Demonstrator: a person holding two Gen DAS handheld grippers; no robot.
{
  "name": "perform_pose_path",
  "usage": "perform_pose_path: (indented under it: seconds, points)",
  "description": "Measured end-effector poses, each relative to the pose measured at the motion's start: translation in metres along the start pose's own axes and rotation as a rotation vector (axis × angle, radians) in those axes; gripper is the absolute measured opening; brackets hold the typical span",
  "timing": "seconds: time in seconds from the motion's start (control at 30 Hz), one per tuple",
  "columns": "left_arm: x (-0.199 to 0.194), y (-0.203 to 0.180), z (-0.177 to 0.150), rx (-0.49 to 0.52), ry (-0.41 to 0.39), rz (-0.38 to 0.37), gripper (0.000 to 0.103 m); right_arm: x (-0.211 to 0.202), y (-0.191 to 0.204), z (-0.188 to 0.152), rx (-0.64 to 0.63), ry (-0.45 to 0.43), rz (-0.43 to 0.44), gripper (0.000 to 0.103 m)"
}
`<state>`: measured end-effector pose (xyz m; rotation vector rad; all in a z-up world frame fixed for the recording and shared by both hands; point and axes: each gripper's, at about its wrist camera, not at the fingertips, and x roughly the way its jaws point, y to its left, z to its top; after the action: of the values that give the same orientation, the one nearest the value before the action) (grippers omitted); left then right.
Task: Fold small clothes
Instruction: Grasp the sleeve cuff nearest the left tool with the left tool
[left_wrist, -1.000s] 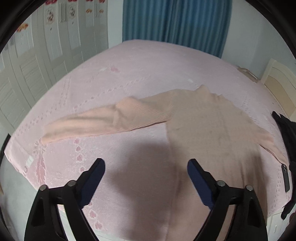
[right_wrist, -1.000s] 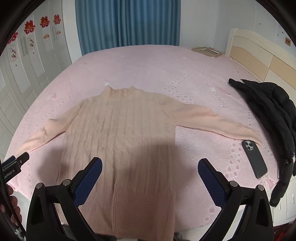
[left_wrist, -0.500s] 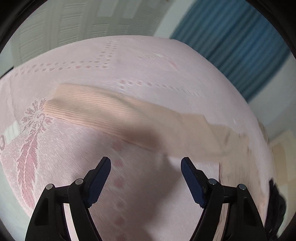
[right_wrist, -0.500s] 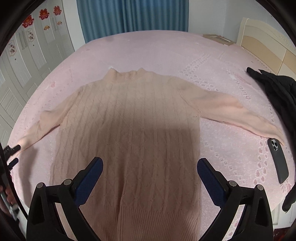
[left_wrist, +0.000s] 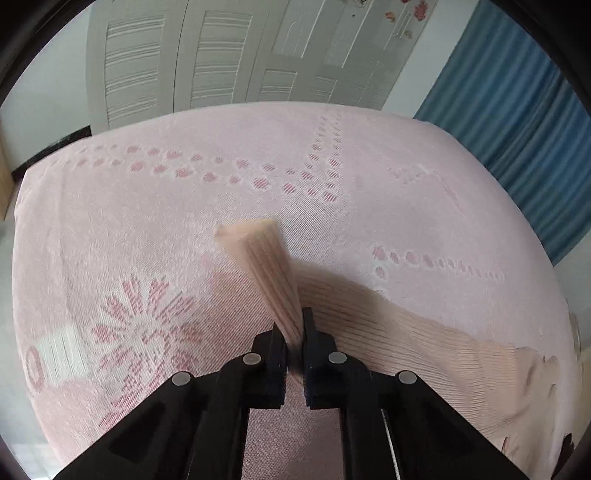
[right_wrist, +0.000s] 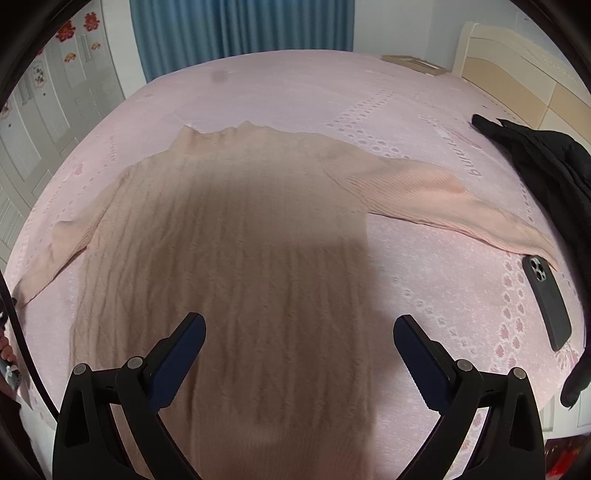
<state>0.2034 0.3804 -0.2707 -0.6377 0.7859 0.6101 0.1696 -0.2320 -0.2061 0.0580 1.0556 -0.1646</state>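
The left gripper is clamped on the ribbed cuff of the peach knit sweater spread mid-frame on the pink patterned bedspread, the right gripper gapes empty above its hem, and the sleeve should probably be carried low across the body, uncreased

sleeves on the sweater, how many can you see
2. One sleeve lies stretched toward the phone; the other sleeve is pinched at its cuff by the left tool.
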Motion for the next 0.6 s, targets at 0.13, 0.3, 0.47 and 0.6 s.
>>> perform_pose_path:
  seconds: [0.13, 0.3, 0.47, 0.6]
  points:
    - [-0.035, -0.031, 0.015, 0.066, -0.058, -0.026, 0.007, -0.006, -0.018, -0.005, 0.025, -0.007, -0.008, 0.1]
    - [-0.1, -0.122, 0.022, 0.239, -0.15, -0.152, 0.007, -0.019, -0.044, -0.01, 0.06, -0.036, -0.029, 0.1]
    - [-0.149, -0.245, 0.003, 0.438, -0.207, -0.302, 0.007, -0.035, -0.07, -0.018, 0.06, -0.067, -0.046, 0.1]
    - [-0.175, -0.347, -0.046, 0.612, -0.2, -0.417, 0.007, -0.047, -0.097, -0.022, 0.053, -0.098, -0.066, 0.1]
